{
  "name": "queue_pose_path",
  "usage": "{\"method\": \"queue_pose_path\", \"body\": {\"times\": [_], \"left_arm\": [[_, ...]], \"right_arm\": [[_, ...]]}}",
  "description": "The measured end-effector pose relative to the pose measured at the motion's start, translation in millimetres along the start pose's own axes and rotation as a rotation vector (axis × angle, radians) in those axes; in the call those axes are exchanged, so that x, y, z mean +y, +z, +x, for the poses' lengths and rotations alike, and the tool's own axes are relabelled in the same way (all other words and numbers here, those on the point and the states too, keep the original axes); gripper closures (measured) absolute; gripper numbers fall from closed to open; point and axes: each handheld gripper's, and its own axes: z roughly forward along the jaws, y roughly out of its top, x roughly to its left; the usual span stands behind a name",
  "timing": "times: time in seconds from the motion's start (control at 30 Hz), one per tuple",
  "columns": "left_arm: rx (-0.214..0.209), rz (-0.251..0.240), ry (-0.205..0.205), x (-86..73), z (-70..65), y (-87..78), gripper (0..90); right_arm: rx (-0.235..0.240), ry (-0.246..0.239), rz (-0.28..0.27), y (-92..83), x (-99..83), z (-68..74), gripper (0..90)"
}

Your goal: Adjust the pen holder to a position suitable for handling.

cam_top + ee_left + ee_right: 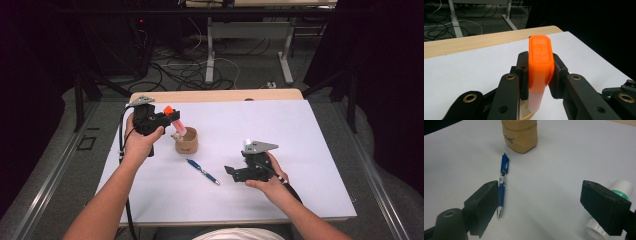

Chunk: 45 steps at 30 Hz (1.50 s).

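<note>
We saw the left gripper raised above the white surface, its jaws clamped on an orange-capped marker. In the left gripper view the two pads pressed against the sides of the orange cap, and the pale translucent body of the marker ran down from the cap toward the tan pouch-like cup below. In the high view the marker tilted, its cap uppermost near the jaws and its lower end at the cup's open mouth; whether that end touched the cup we could not tell.

The right gripper sat low over the surface nearer the person, jaws standing wide apart with nothing between them. In its own view the left jaw's edge overlapped a blue pen in the picture, and the right jaw partly hid a white cylinder with a green label; neither thing was gripped.

The blue pen lay flat on the surface between the cup and the right gripper, its clip end toward the cup and its metal tip toward the person. The white cylinder lay beside the right gripper on its far side, well apart from the cup.
</note>
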Motion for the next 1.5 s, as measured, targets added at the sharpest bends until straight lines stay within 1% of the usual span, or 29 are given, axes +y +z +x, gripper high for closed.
{"method": "queue_pose_path", "body": {"times": [0.1, 0.13, 0.2, 0.23, 0.27, 0.3, 0.33, 0.37, 0.4, 0.43, 0.47, 0.5, 0.53, 0.57, 0.6, 0.63, 0.67, 0.73, 0.77, 0.8, 0.87, 0.93, 0.97, 1.17, 1.23, 1.3, 1.4, 1.43, 1.5], "left_arm": [[0.0, 0.015, 0.016, 1.9, 0.7, 4.4, 74.3], [0.002, 0.016, 0.037, 2.6, 2.3, 5.8, 74.3], [0.003, 0.019, 0.036, 3.2, 3.3, 8.8, 74.3], [0.005, 0.021, 0.045, 3.7, 4.7, 10.0, 74.2], [0.005, 0.017, 0.032, 3.6, 4.8, 12.0, 74.3], [0.004, 0.023, 0.045, 4.3, 6.5, 13.1, 74.3], [0.014, 0.025, 0.047, 4.6, 7.3, 14.7, 74.3], [0.016, 0.026, 0.039, 4.7, 8.0, 15.8, 74.3], [0.017, 0.028, 0.042, 5.1, 9.3, 16.9, 74.3], [0.017, 0.029, 0.03, 4.9, 9.5, 18.5, 74.3], [0.02, 0.033, 0.042, 5.2, 10.7, 19.5, 74.3], [0.02, 0.036, 0.036, 5.1, 10.8, 20.9, 74.3], [0.021, 0.034, 0.046, 5.1, 12.1, 22.2, 74.3], [0.022, 0.044, 0.043, 5.2, 12.5, 22.7, 74.3], [0.02, 0.041, 0.035, 4.4, 12.5, 24.6, 74.3], [0.026, 0.053, 0.044, 4.5, 13.7, 25.1, 74.3], [0.028, 0.049, 0.038, 3.7, 14.3, 26.7, 74.3], [0.03, 0.059, 0.036, 3.6, 16.2, 27.9, 74.3], [0.033, 0.054, 0.037, 3.2, 17.2, 29.1, 74.3], [0.032, 0.062, 0.04, 3.5, 18.5, 29.6, 74.3], [0.033, 0.059, 0.026, 2.8, 19.8, 31.9, 74.3], [0.033, 0.07, 0.02, 1.9, 21.6, 34.0, 74.3], [0.035, 0.079, 0.03, 1.7, 22.9, 34.5, 74.3], [0.044, 0.098, 0.023, -1.8, 26.9, 39.0, 74.3], [0.044, 0.11, 0.039, -2.8, 28.9, 39.8, 74.3], [0.043, 0.108, 0.026, -5.2, 28.8, 41.5, 74.3], [0.05, 0.137, 0.054, -7.4, 30.7, 42.4, 74.3], [0.052, 0.131, 0.046, -8.9, 30.3, 43.8, 74.3], [0.054, 0.139, 0.051, -11.0, 31.2, 44.9, 74.2]], "right_arm": [[-0.001, 0.001, -0.008, 0.7, -0.3, -0.2, 15.2], [-0.001, -0.001, -0.007, 0.9, -0.5, -0.4, 15.2], [-0.001, -0.003, -0.002, 1.0, -0.6, -0.6, 15.2], [0.0, 0.0, 0.001, 1.1, -0.7, -0.3, 15.2], [0.001, 0.005, 0.005, 1.1, -0.8, -0.1, 15.3], [0.001, 0.006, 0.005, 1.3, -1.0, 0.0, 15.3], [0.001, 0.003, 0.003, 1.6, -1.0, -0.3, 15.3], [-0.001, 0.002, 0.003, 1.6, -1.1, -0.5, 15.3], [0.0, 0.002, 0.004, 1.7, -1.1, -0.6, 15.3], [0.001, 0.004, 0.004, 1.7, -1.1, -0.5, 15.3], [0.001, 0.005, -0.002, 2.3, -1.3, -0.4, 15.3], [0.002, 0.005, -0.001, 2.4, -1.3, -0.3, 15.3], [0.002, 0.005, -0.001, 2.5, -1.4, -0.3, 15.3], [0.002, 0.006, -0.001, 2.6, -1.4, -0.2, 15.3], [0.003, 0.003, 0.0, 2.6, -1.5, -0.3, 15.3], [0.003, 0.003, 0.0, 2.7, -1.5, -0.3, 15.3], [0.004, 0.004, 0.0, 2.8, -1.6, -0.3, 15.3], [0.004, 0.006, 0.005, 2.8, -1.6, -0.2, 15.3], [0.006, 0.005, 0.005, 3.0, -1.7, -0.2, 15.3], [0.004, 0.003, 0.006, 3.0, -1.8, -0.3, 15.3], [0.006, 0.004, 0.006, 3.4, -1.8, 0.1, 15.3], [0.007, 0.004, 0.006, 3.7, -1.8, 0.2, 15.3], [0.006, 0.006, 0.006, 3.7, -1.8, 0.2, 15.3], [0.008, 0.004, 0.008, 3.8, -1.9, -0.1, 15.3], [0.009, 0.005, 0.008, 4.0, -1.9, 0.2, 15.4], [0.01, 0.005, 0.008, 4.1, -1.8, 0.4, 15.3], [0.011, 0.005, 0.008, 4.2, -1.9, 0.4, 15.4], [0.01, 0.005, 0.002, 4.7, -2.2, 0.5, 15.4], [0.011, 0.001, 0.006, 4.9, -2.4, 0.6, 15.4]]}}
